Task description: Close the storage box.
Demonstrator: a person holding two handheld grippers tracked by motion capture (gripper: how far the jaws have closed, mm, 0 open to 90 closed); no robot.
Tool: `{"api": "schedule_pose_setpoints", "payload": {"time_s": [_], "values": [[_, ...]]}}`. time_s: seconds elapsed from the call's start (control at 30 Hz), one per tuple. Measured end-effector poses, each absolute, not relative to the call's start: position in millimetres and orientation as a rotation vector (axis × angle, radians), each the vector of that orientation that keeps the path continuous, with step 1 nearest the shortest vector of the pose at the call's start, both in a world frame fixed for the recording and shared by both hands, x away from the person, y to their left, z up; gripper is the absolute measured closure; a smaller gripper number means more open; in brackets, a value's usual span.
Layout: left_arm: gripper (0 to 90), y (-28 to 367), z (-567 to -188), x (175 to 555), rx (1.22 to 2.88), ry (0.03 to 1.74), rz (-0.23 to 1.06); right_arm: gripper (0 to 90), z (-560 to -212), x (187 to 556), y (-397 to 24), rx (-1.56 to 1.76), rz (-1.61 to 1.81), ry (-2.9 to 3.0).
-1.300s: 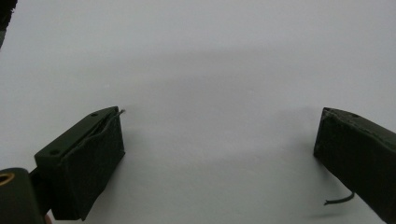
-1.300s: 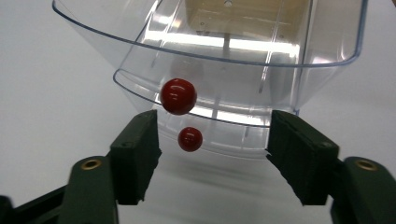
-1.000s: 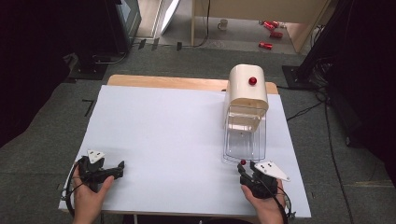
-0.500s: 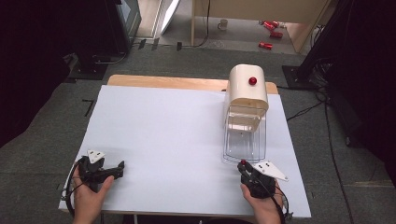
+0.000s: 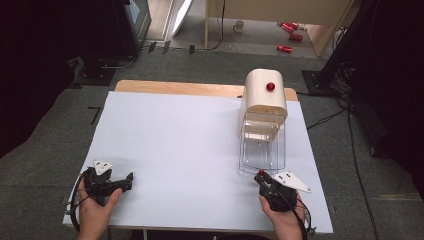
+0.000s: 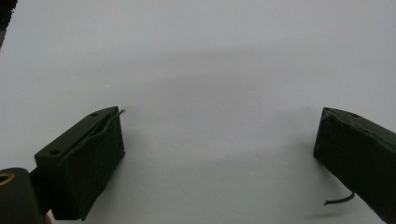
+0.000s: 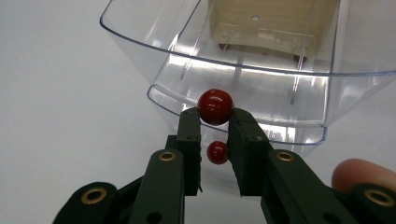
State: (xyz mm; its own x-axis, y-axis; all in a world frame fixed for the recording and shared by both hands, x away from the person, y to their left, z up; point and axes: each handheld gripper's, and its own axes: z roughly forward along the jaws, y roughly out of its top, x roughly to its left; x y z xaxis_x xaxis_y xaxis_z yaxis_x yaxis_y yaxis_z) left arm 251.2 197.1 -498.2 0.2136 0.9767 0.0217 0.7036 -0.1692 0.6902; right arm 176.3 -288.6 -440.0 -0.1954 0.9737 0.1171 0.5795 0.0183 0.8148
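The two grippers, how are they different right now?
The right gripper is shut on a red ball, while the left gripper is open with nothing between its jaws. The right gripper sits close in front of the clear plastic bin, but the left gripper lies over the bare white table, far from the bin. Both are black, two-jawed, and each is held in a hand.

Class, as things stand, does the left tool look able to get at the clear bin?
Probably not without a long move: the left tool rests open at the table's near left corner, while the clear bin sits far right. Nothing lies between them.
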Motion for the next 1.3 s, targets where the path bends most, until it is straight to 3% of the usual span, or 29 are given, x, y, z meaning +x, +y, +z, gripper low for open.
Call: {"api": "schedule_pose_setpoints", "payload": {"time_s": [1.3], "values": [[1.6,197,-498,251,1.945,1.549,0.644,76.6,-413,191,-290,1.551,1.059,1.773]]}}
